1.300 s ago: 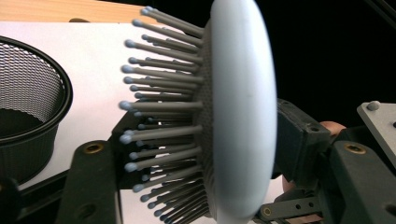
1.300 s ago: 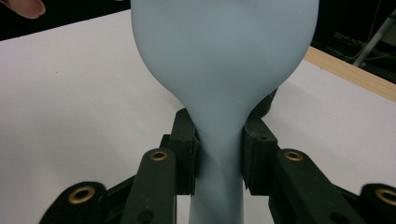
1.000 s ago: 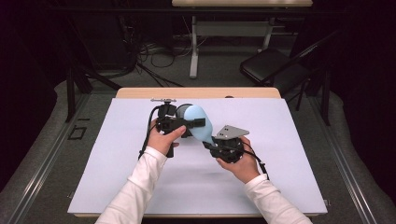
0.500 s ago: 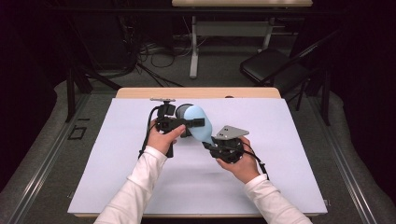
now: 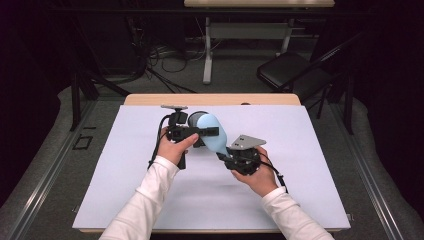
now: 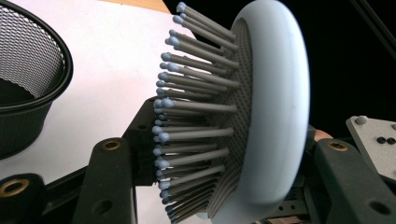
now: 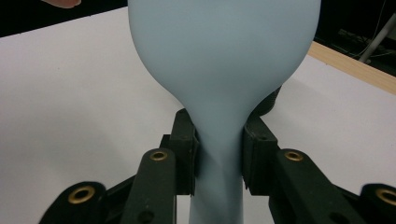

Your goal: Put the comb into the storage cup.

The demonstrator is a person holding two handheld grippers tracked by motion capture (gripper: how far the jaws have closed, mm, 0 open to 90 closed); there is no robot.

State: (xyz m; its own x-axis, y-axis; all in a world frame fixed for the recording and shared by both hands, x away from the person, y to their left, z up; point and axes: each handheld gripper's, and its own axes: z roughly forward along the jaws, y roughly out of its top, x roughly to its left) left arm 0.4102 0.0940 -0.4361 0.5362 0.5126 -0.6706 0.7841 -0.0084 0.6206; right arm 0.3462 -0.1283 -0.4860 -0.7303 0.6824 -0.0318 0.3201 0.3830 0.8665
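Observation:
A light blue hairbrush (image 5: pixel 214 134) with grey bristles is held above the white table cover between both grippers. My left gripper (image 5: pixel 206 132) is shut across the brush head (image 6: pixel 275 107): the bristles press toward one jaw and the smooth back rests on the other. My right gripper (image 5: pixel 223 155) is shut on the narrow neck of the hairbrush (image 7: pixel 219 60), where the head tapers into the handle. In the right gripper view the brush's smooth back faces the camera. A hand holds each gripper.
A black mesh cup (image 6: pixel 28 84) stands on the table just behind the brush head, seen as a dark round cup (image 5: pixel 193 117) in the high view. The white cover (image 5: pixel 300 165) lies over a wooden table (image 5: pixel 150 99). A folding chair (image 5: pixel 290 75) stands beyond the far edge.

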